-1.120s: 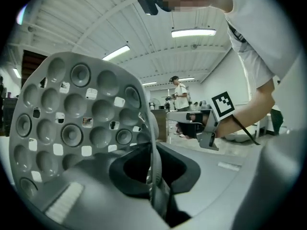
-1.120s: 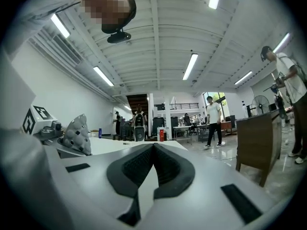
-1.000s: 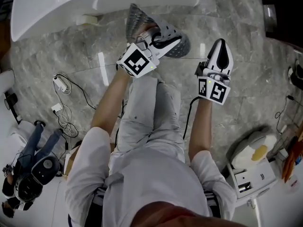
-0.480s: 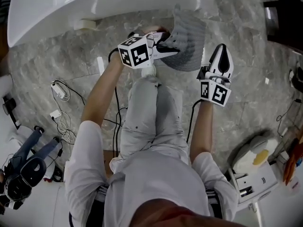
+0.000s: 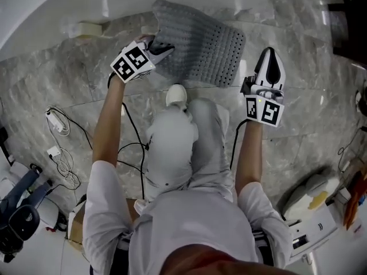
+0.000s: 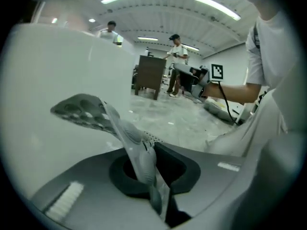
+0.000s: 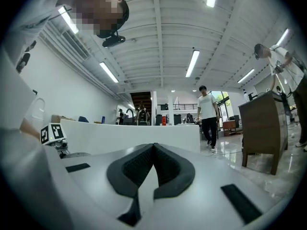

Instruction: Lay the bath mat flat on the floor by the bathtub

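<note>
1. Left gripper (image 5: 159,44): the jaws are closed down narrow on the bath mat (image 5: 203,47) and clamp it at its left edge. In the left gripper view the grey nubbed sheet runs between the pads and curls up beyond them, with the white bathtub (image 5: 69,7) wall directly behind.
2. Right gripper (image 5: 269,53): the jaws are together with nothing between them (the right gripper view shows the pads meeting on air). It hangs beside the mat's right edge, apart from it and a little further from the bathtub than the mat.
3. Mat position: the mat is opened out, perforated face up, over the marble floor (image 5: 80,85) just beside the bathtub. Its far corner reaches close to the bathtub's base. Whether the whole sheet touches the floor cannot be told from the head view.
4. Progress (judgement): unfolding and placement next to the bathtub appear largely complete.
5. Remaining (judgement): lower the clamped edge, open the left jaws, and press out any raised corner on the bathtub side.
6. Containers: the bathtub is the only container in view. Only its rim and outer wall show, so its contents cannot be determined.
</note>
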Demonstrator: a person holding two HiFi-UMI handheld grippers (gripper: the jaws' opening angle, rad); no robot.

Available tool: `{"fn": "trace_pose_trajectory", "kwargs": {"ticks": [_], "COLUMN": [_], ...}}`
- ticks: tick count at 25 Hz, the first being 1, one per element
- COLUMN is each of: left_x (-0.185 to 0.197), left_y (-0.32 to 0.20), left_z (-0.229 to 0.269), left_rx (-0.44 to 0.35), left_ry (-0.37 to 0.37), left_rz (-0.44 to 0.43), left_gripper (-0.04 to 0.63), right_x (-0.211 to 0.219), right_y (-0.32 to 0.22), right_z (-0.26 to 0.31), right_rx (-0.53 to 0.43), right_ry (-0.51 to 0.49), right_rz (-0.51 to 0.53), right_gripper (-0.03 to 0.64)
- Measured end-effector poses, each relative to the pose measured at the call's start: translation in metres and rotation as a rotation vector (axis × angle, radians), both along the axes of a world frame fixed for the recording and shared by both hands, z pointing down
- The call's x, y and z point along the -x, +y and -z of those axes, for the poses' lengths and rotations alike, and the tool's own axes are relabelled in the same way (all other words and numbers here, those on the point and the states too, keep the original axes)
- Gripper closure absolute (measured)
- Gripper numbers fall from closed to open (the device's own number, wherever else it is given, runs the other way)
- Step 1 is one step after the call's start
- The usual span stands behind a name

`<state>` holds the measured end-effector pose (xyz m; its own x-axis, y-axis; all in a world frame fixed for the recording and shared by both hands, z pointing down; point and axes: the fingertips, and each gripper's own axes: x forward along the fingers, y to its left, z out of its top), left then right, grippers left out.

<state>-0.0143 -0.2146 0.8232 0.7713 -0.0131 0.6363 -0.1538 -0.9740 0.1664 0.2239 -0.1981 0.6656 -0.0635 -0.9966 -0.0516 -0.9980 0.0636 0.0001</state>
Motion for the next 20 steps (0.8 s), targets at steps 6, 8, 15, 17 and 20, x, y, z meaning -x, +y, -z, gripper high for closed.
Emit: {"fn": "trace_pose_trajectory", "kwargs": {"ticks": [6,8,15,17,20], "left_x": [0.052,0.070,0.123,0.133,0.148], "left_y": [-0.015,-0.018,-0.030,-0.036,-0.041], "left_z": [-0.071,-0.091,-0.142,-0.157,-0.181], "left_rx": [-0.016,-0.023,-0.010,-0.005,0.013], "left_ry": [0.015,0.009,-0.035,-0.050,-0.079], "left_rz": [0.233,0.287,0.427,0.450,0.475], "left_gripper": [0.572,0.572,0.571,0.569,0.568], "right_x": [0.007,0.011,0.014,0.012,0.013], "right_y": [0.005,0.007,0.006,0.004,0.004], "right_z": [-0.059,-0.076,-0.111,-0.116,-0.124], "right_rx": [-0.015,-0.015,0.002,0.000,0.002], "right_ry": [0.032,0.036,0.065,0.069,0.084], "right_rz": [0.042,0.058,0.095,0.102,0.120], "right_gripper": [0.615,0.615,0.615,0.615,0.615]}}
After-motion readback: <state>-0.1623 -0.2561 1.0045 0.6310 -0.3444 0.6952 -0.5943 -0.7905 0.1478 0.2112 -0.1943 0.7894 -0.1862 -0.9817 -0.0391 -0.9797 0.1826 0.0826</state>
